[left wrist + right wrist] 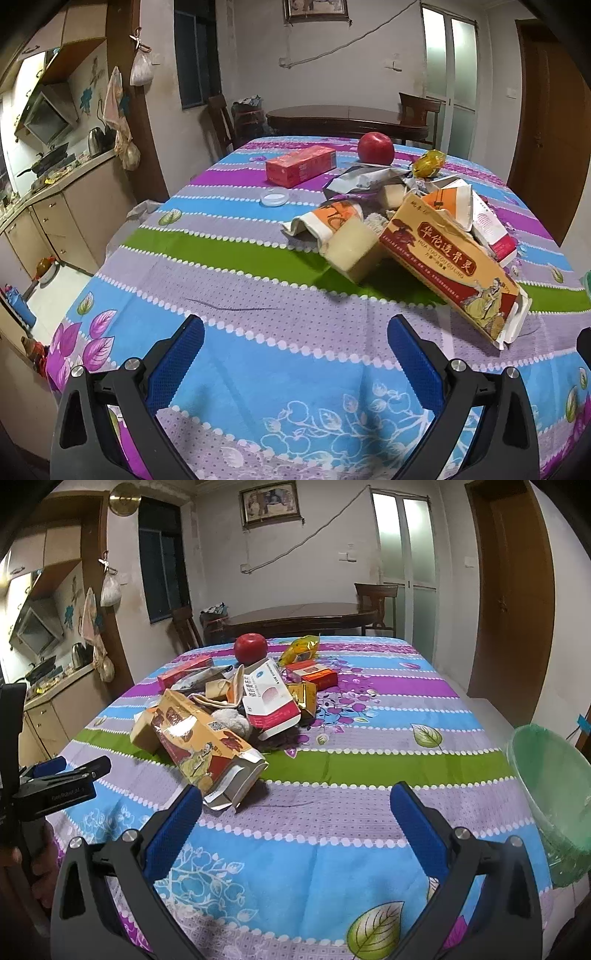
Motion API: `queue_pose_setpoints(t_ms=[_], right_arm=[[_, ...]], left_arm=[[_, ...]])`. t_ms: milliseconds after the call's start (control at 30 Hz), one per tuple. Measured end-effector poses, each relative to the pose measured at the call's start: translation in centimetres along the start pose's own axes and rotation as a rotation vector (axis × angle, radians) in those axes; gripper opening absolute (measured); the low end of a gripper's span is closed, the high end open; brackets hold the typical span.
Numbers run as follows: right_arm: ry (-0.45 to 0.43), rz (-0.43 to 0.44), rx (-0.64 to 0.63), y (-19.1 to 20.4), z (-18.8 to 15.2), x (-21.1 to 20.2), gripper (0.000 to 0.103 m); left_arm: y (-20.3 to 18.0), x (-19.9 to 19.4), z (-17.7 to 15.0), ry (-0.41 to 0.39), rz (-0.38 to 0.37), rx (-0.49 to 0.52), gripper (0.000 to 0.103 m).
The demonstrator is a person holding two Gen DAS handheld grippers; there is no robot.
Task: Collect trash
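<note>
A heap of trash lies mid-table on the striped cloth: a long yellow-and-red carton [454,266] [207,746] with torn open end, a white-and-red medicine box [271,698], crumpled paper [364,179], a grey fluffy wad [232,720] and a pale block [351,251]. My left gripper [295,332] is open, held short of the heap with nothing between its blue fingers. My right gripper [295,805] is open too, its left finger [177,823] close to the carton's torn end. A green-lined bin [550,797] stands at the table's right edge.
A red apple [375,148] [250,648], a pink box [301,165], a yellow snack bag [301,648], an orange box [314,674] and a small clear lid [274,196] lie further back. The left gripper's body [55,786] shows at the right view's left edge. Dark table and chairs stand behind.
</note>
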State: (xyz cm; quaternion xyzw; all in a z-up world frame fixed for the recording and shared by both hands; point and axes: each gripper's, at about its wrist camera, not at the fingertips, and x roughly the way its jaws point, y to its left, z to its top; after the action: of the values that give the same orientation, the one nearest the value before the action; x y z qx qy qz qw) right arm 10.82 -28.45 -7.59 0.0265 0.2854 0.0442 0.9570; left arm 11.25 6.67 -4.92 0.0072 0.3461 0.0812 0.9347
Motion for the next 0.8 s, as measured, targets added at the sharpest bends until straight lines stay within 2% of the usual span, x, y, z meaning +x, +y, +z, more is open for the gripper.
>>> queue_pose_setpoints(t_ms=[800], right_arm=[[0.011,0.033,-0.116,2.4,0.1,0.7,0.098]], left_arm=[[2.2,1.0,-0.1,0.027,0.03,-0.055,0.099]])
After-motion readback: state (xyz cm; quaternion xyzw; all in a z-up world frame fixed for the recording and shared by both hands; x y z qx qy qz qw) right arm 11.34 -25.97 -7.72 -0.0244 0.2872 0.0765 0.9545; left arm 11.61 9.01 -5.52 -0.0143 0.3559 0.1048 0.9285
